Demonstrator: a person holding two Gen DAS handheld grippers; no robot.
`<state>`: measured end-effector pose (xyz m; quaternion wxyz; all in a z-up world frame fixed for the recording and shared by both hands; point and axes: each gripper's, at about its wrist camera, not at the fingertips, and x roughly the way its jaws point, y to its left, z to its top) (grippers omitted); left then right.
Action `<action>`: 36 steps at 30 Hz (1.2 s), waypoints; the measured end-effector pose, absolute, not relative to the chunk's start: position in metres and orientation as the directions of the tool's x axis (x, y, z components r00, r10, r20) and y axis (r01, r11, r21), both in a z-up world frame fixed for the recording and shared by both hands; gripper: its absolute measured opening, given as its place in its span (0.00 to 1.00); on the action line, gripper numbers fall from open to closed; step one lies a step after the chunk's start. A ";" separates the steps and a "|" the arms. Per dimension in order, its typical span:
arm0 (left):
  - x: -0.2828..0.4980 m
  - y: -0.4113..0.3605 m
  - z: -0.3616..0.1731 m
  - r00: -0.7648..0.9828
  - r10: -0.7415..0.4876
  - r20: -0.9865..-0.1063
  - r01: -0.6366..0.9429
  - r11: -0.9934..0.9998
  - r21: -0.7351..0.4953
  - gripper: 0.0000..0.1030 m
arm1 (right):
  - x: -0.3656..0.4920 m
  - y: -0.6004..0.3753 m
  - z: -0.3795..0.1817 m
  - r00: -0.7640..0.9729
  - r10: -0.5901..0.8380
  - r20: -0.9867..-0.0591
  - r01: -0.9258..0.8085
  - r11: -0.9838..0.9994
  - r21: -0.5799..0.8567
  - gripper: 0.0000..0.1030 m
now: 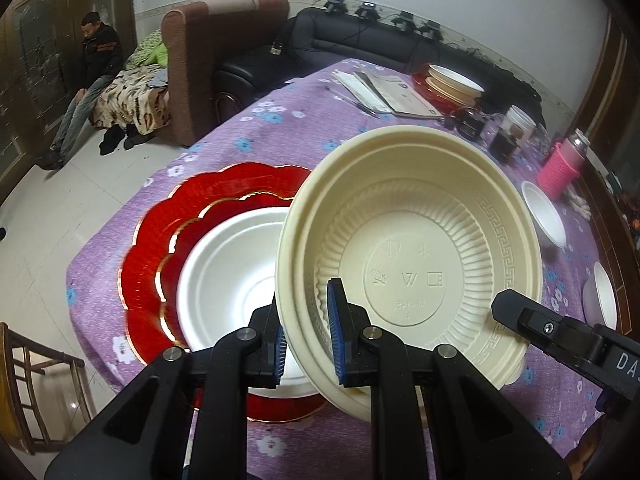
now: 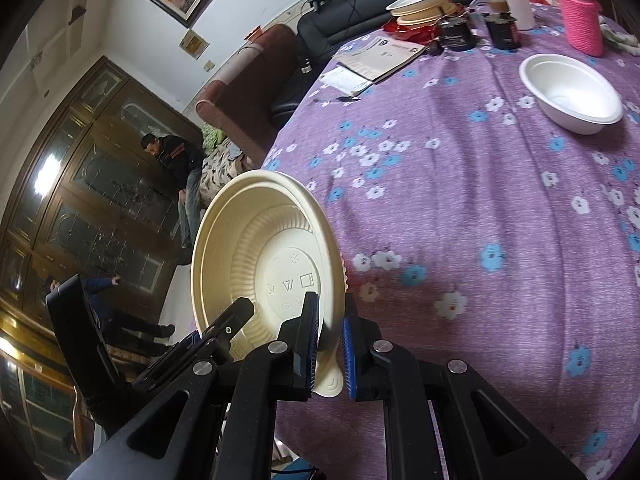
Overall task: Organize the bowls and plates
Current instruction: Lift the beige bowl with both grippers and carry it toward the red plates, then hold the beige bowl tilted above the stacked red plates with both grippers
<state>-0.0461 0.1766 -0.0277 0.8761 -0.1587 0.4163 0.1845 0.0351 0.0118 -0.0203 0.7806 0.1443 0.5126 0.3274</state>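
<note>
Left wrist view shows the left gripper pinched on the near rim of a cream bowl, held tilted above the purple table, while the right gripper clamps the same bowl's rim at its opposite edge. At about nine o'clock from the bowl, a white bowl sits nested in red scalloped plates. Another white bowl stands well apart at one o'clock in the right wrist view. Thin moulded plastic like this should be light and somewhat flexible, fairly slick, so the stiffer rim looks the soundest place to grip.
</note>
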 end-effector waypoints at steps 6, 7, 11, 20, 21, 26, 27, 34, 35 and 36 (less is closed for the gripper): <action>-0.052 0.189 -0.027 0.581 0.213 -0.786 -0.482 0.868 -0.121 0.16 | 0.032 0.028 -0.018 0.242 0.667 -0.704 -0.388 0.732 0.560 0.10; -0.053 0.191 -0.027 0.579 0.216 -0.787 -0.486 0.866 -0.120 0.16 | 0.031 0.031 -0.019 0.238 0.669 -0.704 -0.392 0.729 0.561 0.10; -0.059 0.200 -0.027 0.574 0.224 -0.788 -0.503 0.856 -0.123 0.16 | 0.030 0.040 -0.019 0.221 0.675 -0.704 -0.404 0.721 0.564 0.10; -0.070 0.225 -0.019 0.572 0.259 -0.779 -0.552 0.823 -0.132 0.16 | 0.025 0.072 -0.010 0.190 0.687 -0.701 -0.456 0.694 0.557 0.10; -0.070 0.227 -0.019 0.570 0.261 -0.779 -0.556 0.821 -0.131 0.16 | 0.025 0.075 -0.009 0.186 0.689 -0.701 -0.460 0.691 0.557 0.10; -0.070 0.234 -0.025 0.555 0.265 -0.789 -0.568 0.813 -0.126 0.16 | 0.027 0.087 -0.014 0.161 0.688 -0.708 -0.469 0.684 0.558 0.10; -0.070 0.235 -0.026 0.552 0.266 -0.790 -0.569 0.813 -0.124 0.16 | 0.028 0.088 -0.015 0.155 0.688 -0.709 -0.467 0.684 0.561 0.10; -0.071 0.236 -0.031 0.540 0.267 -0.798 -0.573 0.811 -0.116 0.16 | 0.029 0.094 -0.023 0.141 0.680 -0.720 -0.463 0.688 0.559 0.10; -0.071 0.237 -0.032 0.539 0.266 -0.800 -0.573 0.811 -0.117 0.16 | 0.029 0.094 -0.024 0.139 0.679 -0.721 -0.462 0.688 0.559 0.10; -0.071 0.237 -0.032 0.537 0.264 -0.801 -0.575 0.810 -0.118 0.16 | 0.030 0.095 -0.024 0.138 0.678 -0.722 -0.462 0.689 0.558 0.10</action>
